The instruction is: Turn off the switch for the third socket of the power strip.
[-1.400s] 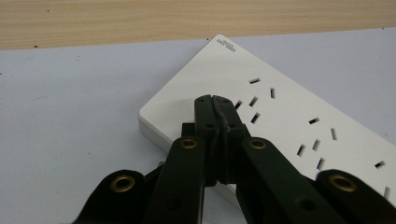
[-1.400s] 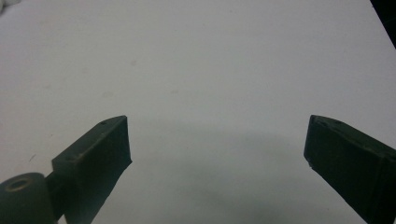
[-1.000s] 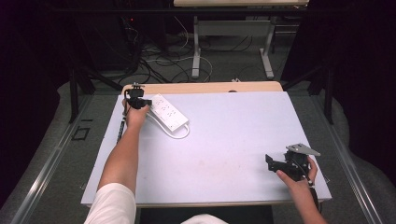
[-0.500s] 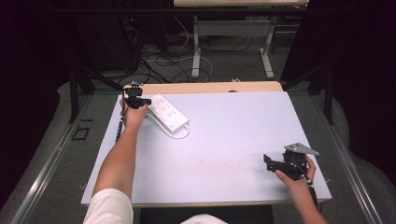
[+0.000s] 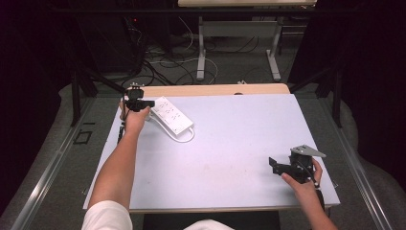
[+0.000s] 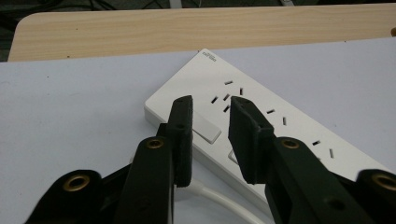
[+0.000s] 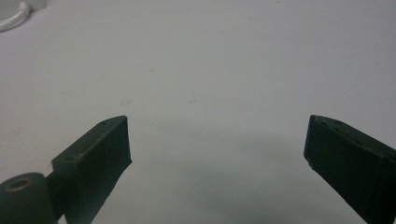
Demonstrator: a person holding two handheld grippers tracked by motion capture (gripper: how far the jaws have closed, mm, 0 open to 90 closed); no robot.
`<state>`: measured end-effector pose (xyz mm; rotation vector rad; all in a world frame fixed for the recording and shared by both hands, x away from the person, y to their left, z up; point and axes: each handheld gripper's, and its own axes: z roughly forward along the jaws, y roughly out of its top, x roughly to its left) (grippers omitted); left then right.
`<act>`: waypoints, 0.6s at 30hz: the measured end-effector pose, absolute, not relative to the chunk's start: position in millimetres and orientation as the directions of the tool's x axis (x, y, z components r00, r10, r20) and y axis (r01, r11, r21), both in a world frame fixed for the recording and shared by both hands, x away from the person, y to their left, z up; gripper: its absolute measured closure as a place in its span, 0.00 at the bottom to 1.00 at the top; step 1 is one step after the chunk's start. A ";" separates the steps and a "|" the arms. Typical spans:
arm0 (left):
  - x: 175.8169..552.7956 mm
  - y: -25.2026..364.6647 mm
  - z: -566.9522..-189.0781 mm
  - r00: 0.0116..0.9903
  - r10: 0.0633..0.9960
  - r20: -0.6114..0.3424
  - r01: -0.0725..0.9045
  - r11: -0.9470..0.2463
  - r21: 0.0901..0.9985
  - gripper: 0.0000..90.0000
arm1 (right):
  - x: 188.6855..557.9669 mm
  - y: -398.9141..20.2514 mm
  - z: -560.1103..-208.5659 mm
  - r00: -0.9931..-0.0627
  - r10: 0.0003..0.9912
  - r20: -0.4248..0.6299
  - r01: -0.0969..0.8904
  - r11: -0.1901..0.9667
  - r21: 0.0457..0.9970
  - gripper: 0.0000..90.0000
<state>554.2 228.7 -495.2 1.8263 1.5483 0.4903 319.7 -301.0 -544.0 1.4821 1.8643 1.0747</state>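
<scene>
A white power strip [image 5: 172, 117] lies flat at the far left of the pale table, its white cord [image 5: 184, 139] looping off the near end. My left gripper [image 5: 143, 103] hovers just over the strip's far end. In the left gripper view its jaws have just been opening. They stand a little apart over the strip [image 6: 280, 121], above the rocker switch [image 6: 205, 130], with nothing between them. My right gripper [image 5: 274, 165] rests low near the front right corner. Its jaws [image 7: 217, 135] are wide open over bare table.
A bare wooden strip [image 5: 215, 89] runs along the table's far edge, beyond the pale mat [image 5: 230, 143]. The dark floor behind holds cables and another table's legs [image 5: 201, 52]. A bit of white cord [image 7: 11, 18] shows far off in the right gripper view.
The left hand has lifted slightly at the power strip's far end. The right hand has stayed where it was.
</scene>
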 end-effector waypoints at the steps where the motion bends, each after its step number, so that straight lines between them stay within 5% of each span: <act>1: 552.9 229.7 -494.3 0.225 0.964 -0.141 0.712 -0.063 0.699 0.76 | 319.6 -301.8 -543.7 -0.270 0.960 0.076 0.547 0.089 0.832 0.07; 18: 533.6 226.2 -478.0 0.253 0.956 -0.151 0.709 -0.077 0.701 0.61 | 319.2 -302.3 -541.1 -0.278 0.956 0.093 0.545 0.077 0.835 0.07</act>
